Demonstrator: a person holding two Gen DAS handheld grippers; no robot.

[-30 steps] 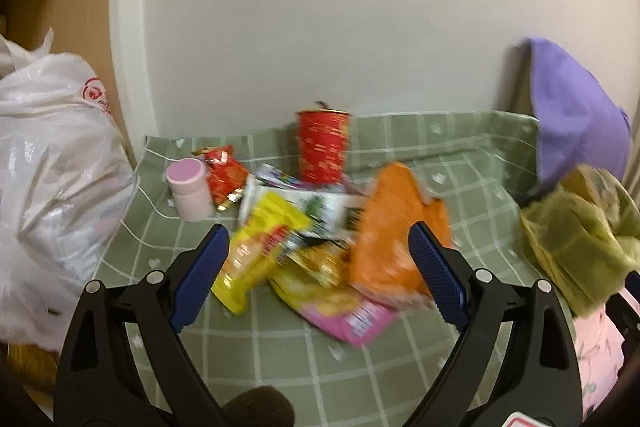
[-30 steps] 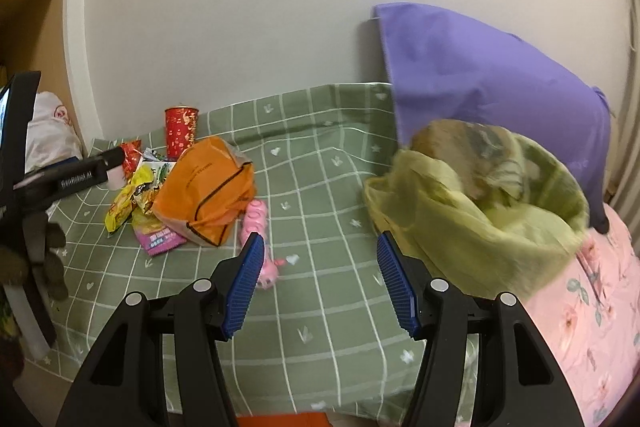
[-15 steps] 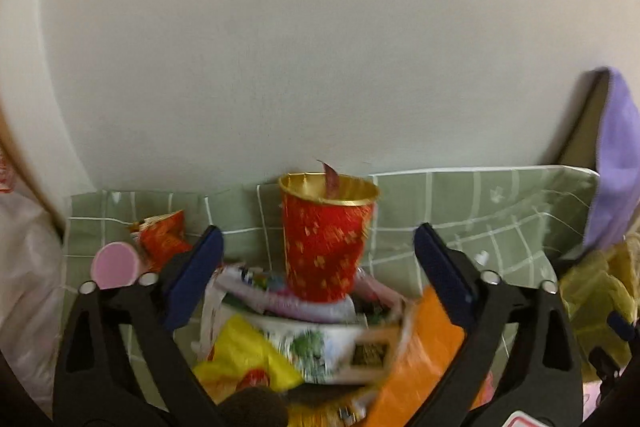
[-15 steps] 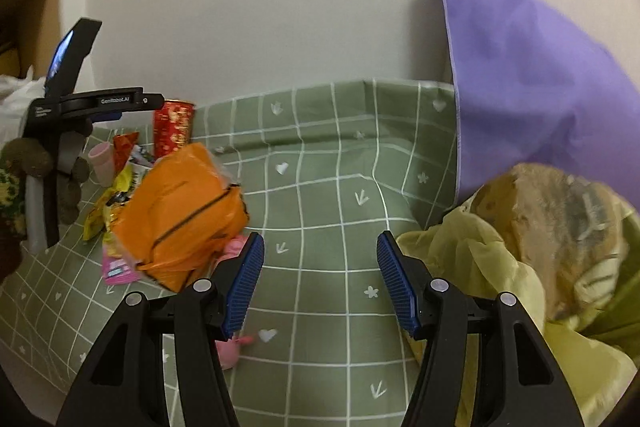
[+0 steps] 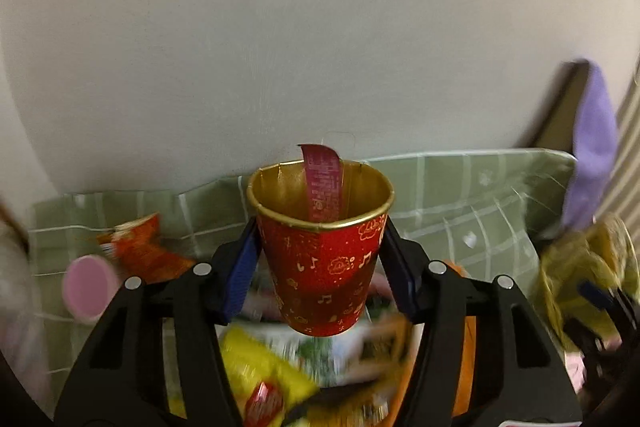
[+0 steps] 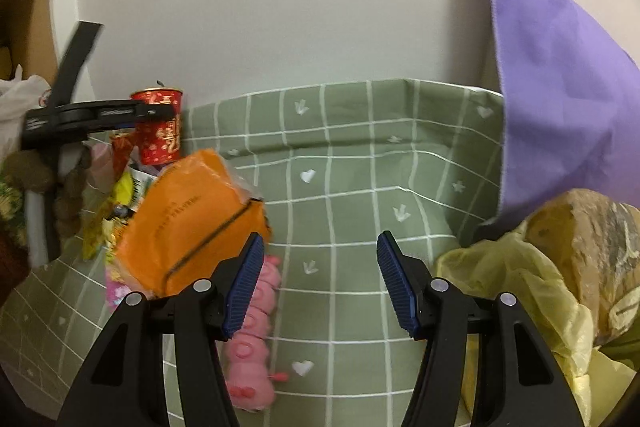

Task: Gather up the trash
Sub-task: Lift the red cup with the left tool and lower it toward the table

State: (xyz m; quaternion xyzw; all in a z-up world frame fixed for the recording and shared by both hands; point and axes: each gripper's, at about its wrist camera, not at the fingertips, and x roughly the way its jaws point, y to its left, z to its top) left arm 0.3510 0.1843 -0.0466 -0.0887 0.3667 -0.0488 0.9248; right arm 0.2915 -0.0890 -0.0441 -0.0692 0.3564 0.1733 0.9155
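The red paper cup [image 5: 325,267] stands upright at the back of the litter pile on the green checked cloth [image 5: 460,195], and it is bracketed by the left gripper [image 5: 318,259] — one blue pad against each side of its wall, the jaws having just been closing onto it. The cup's long axis is vertical, so a straight lift is judged to be what follows. The right gripper [image 6: 322,283] is held apart and empty over bare cloth, well to the right of the pile — the left is plainly the nearer.

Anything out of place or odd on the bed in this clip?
Yes. Snack wrappers and an orange packet lie heaped on the green checked sheet, odd for a bed. The red paper cup between the left gripper pads has a pink strip poking from it.
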